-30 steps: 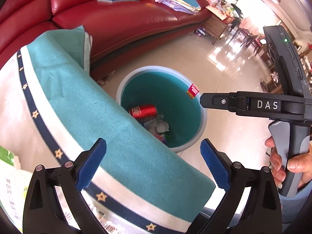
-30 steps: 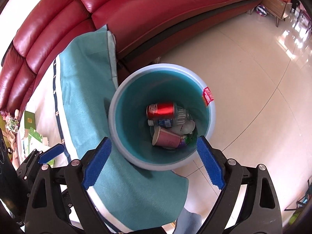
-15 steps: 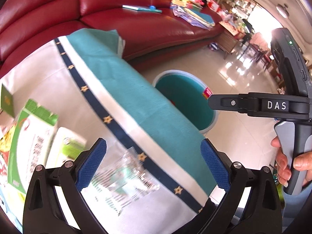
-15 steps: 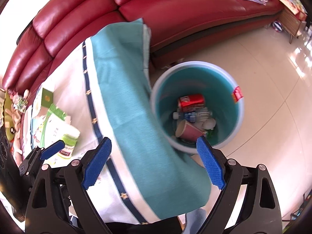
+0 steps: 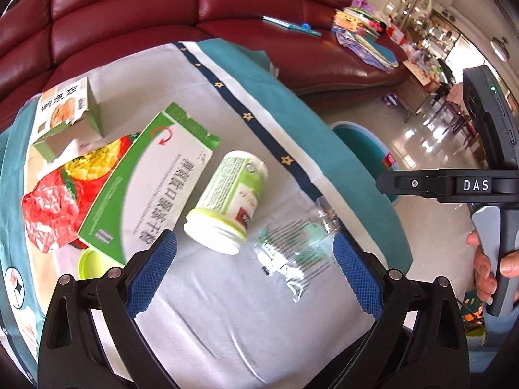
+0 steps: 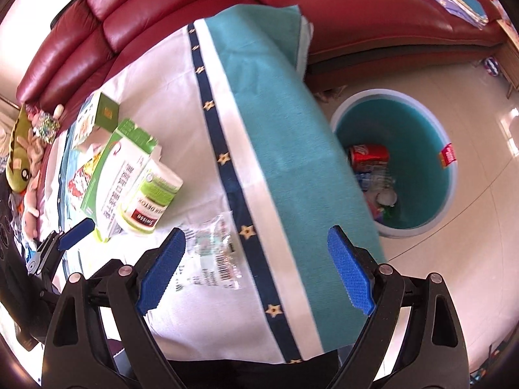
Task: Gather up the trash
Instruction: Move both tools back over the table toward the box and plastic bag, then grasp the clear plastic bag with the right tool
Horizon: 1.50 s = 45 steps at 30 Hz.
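Note:
Trash lies on a white and teal tablecloth [image 5: 227,308]: a white jar with green label [image 5: 228,201] on its side, a green and white carton [image 5: 146,181], a clear plastic wrapper [image 5: 295,246], a red foil wrapper [image 5: 55,207] and a small green box [image 5: 65,113]. My left gripper [image 5: 254,272] hovers open above the jar and clear wrapper, holding nothing. My right gripper [image 6: 256,272] is open and empty over the cloth's teal border, the clear wrapper [image 6: 214,253] by its left finger. The teal bin [image 6: 447,175] on the floor holds a red can [image 6: 369,154] and other trash.
A red leather sofa [image 5: 162,9] curves behind the table, with books and folded cloth on its seat. Shiny tiled floor [image 6: 470,64] surrounds the bin. A hand [image 5: 486,272] grips the right gripper's handle at the right edge. Plush toys [image 6: 22,149] lie at the far left.
Both grippers have swung left from above the bin to over the table. The table trash has come into view, and the bin has shifted to the right edge. Both stay open.

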Each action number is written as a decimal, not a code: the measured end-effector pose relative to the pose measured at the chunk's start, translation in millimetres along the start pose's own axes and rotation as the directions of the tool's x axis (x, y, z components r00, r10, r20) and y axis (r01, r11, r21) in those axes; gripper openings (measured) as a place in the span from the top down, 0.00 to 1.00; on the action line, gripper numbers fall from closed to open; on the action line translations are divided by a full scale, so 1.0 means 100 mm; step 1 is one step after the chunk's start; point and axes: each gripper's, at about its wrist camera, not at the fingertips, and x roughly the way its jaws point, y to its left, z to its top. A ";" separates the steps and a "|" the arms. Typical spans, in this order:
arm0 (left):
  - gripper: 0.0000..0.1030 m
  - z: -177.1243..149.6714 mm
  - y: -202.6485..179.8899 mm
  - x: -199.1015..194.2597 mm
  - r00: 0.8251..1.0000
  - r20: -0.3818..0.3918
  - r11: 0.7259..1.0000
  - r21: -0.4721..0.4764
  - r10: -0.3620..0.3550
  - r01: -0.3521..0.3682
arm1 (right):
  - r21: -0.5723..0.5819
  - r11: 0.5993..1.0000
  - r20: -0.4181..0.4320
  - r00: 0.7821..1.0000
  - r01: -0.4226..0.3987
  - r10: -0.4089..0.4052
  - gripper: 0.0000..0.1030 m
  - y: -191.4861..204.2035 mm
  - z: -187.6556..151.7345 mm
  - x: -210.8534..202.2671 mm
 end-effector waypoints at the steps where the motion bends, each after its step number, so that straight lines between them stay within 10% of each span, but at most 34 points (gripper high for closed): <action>1: 0.06 -0.04 0.07 -0.02 1.000 0.000 1.000 -0.007 0.005 -0.005 | -0.009 1.000 -0.009 1.000 0.000 0.000 0.18 0.07 -0.01 0.04; 15: 0.06 -0.38 0.94 -0.12 0.998 -0.027 0.992 -0.118 0.048 -0.051 | -0.069 0.998 -0.115 0.993 0.010 -0.018 0.18 0.62 -0.15 0.47; 32: 0.06 -0.37 1.05 -0.02 0.998 -0.037 0.995 -0.085 0.058 -0.061 | -0.017 0.999 -0.154 0.987 0.051 -0.053 0.18 0.54 -0.34 0.79; 38: 0.06 -0.36 1.06 0.00 0.997 -0.038 0.996 -0.064 0.064 -0.066 | -0.074 0.996 -0.128 0.990 0.050 -0.059 0.50 0.65 -0.37 0.78; 45: 0.06 -0.26 1.01 0.04 0.997 -0.038 0.997 -0.020 0.074 -0.074 | -0.103 0.993 -0.065 0.996 0.055 -0.062 0.58 0.69 -0.33 0.48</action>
